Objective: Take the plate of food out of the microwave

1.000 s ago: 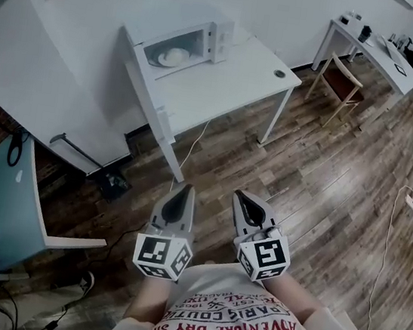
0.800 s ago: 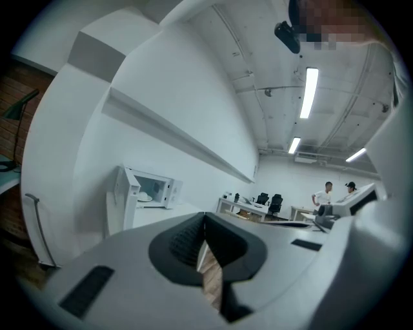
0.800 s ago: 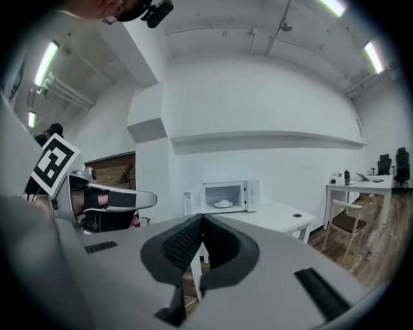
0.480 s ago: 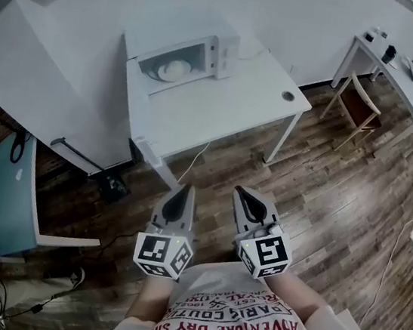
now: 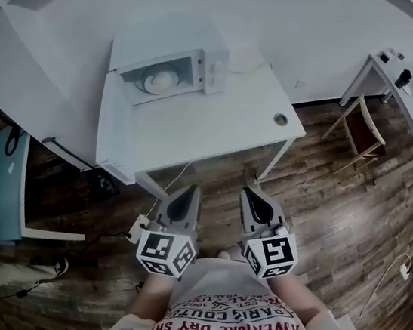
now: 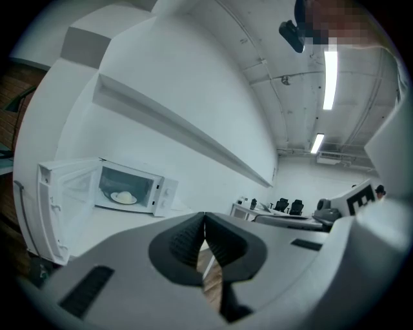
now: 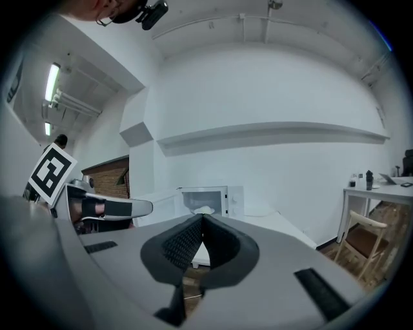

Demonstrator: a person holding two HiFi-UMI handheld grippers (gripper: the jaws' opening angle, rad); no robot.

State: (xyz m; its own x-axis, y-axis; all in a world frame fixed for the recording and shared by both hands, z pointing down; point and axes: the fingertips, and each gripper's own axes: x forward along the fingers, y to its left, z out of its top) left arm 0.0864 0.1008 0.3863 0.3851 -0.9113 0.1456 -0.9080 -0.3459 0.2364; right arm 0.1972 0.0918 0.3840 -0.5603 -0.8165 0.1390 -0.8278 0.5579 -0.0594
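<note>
White microwave (image 5: 174, 45) stands open on the table (image 5: 212, 127), plate of food (image 5: 158, 82) inside.

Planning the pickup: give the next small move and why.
Probably step toward the table and extend the left gripper and right gripper toward the microwave: its door stands open with the plate of food inside, and both grippers are shut, empty and well short of it.

Plate (image 5: 157, 81) in microwave (image 5: 213, 71) (on table (image 5: 219, 128))
</note>
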